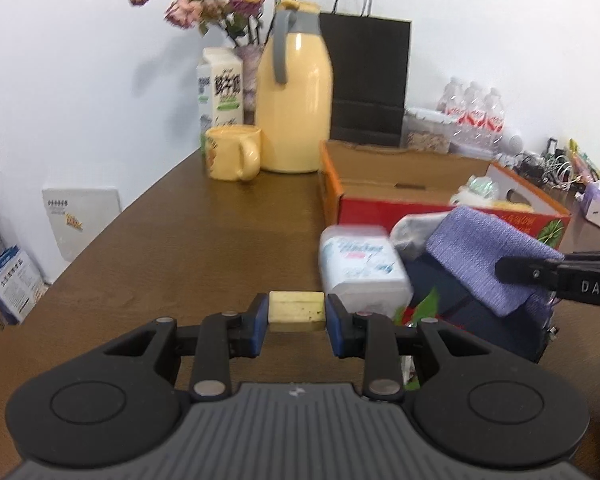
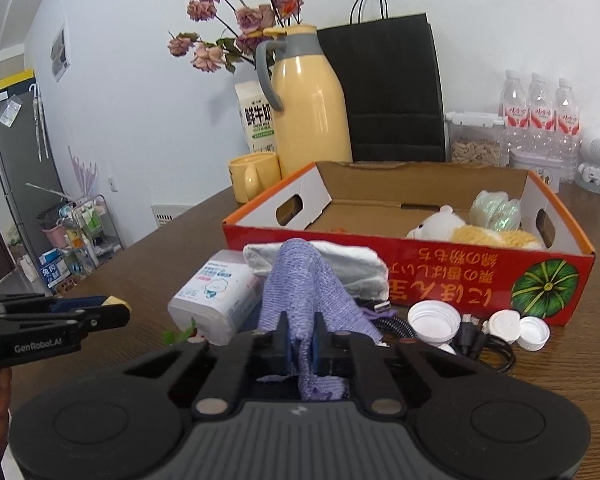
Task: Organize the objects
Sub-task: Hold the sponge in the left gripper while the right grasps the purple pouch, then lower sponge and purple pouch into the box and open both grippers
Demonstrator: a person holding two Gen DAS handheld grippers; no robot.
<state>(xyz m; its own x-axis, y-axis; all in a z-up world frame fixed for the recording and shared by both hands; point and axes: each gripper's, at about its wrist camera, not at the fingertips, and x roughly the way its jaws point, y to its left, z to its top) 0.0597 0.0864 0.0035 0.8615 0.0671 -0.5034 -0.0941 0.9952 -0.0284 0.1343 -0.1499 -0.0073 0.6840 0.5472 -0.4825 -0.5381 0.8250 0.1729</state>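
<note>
Left gripper pinching pale yellow rectangular block; right gripper fingers clamping purple knitted cloth; both prob. heading for red cardboard box w/ steady grip.

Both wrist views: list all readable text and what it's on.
"GenRobot.AI": side of the left gripper.
"DAS": side of the right gripper, cut off at the frame edge.
"鲜牛奶": milk carton; smaller print below too small.
Red box: orange Japanese print, upside down, not reliably readable.
Wipes pack: label too small, and blurred in the left view.
Water bottles: red labels unreadable.
</note>
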